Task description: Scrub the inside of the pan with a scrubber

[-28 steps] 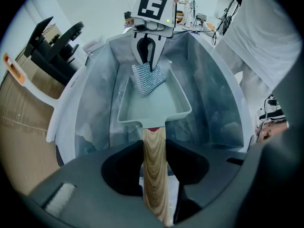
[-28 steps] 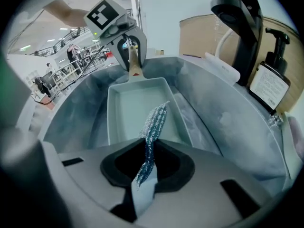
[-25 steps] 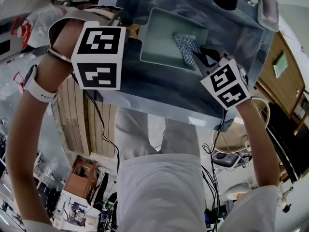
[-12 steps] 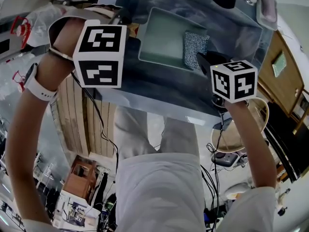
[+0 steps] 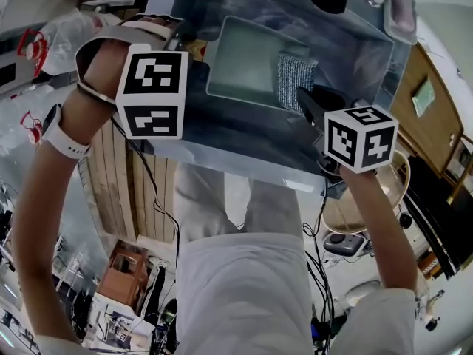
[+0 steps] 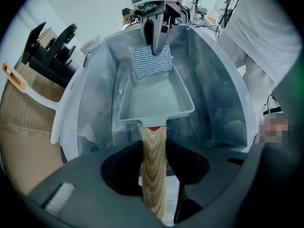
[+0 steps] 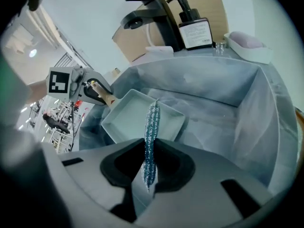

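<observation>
Left tongs (image 6: 154, 163) clenched on pan's wooden handle (image 6: 154, 184). Pan (image 6: 154, 101) sits in grey sink (image 6: 213, 94) ahead. Right tongs (image 7: 149, 170) grasp scrubber (image 7: 152, 122) edge-on over pan. Beyond the right tongs, black faucet (image 7: 152, 11) and soap bottle (image 7: 194, 30) stand behind sink.

Grey sink (image 7: 228, 89), pan (image 7: 128, 120) inside; on its rim — faucet (image 7: 152, 15), soap bottle (image 7: 194, 30), dish (image 7: 247, 44).

White top (image 5: 244, 291), white trousers (image 5: 275, 207), white wristwatch (image 5: 58, 133) on left wrist

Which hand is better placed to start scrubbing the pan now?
Right. The right gripper grips the scrubber over the pan; the left gripper is clamped on the handle, holding the pan.
</observation>
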`<action>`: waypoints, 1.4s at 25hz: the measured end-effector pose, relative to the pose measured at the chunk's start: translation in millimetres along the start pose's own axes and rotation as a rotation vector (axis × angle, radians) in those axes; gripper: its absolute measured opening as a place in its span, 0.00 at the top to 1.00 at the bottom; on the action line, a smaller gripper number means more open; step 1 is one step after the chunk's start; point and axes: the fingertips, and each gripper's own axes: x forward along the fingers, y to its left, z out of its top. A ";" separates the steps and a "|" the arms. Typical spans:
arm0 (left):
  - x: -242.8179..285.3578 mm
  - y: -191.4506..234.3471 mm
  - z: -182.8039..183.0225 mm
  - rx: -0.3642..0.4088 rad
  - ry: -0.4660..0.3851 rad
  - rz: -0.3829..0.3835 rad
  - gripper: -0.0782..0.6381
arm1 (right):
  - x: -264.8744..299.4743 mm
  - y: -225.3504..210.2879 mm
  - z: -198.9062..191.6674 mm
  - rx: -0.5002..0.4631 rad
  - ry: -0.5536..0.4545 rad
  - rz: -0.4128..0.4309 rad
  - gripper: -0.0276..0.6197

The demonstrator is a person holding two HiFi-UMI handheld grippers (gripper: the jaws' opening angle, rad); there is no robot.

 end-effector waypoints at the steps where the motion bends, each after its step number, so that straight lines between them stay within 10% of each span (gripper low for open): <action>1: 0.3 -0.3 0.0 0.002 0.004 0.008 0.67 | -2.3 0.3 2.3 -0.034 -0.012 -0.016 0.89; 10: -5.0 -0.4 -1.1 -0.066 -0.032 0.102 0.65 | -15.3 11.8 27.2 -0.207 -0.079 -0.076 0.88; 17: -45.9 4.1 4.3 -0.268 -0.126 0.181 0.65 | -38.7 30.4 40.3 -0.228 -0.132 -0.061 0.88; 35: -151.9 -51.3 47.3 -1.188 -0.566 0.290 0.87 | -120.8 73.5 50.5 -0.282 -0.194 -0.117 0.88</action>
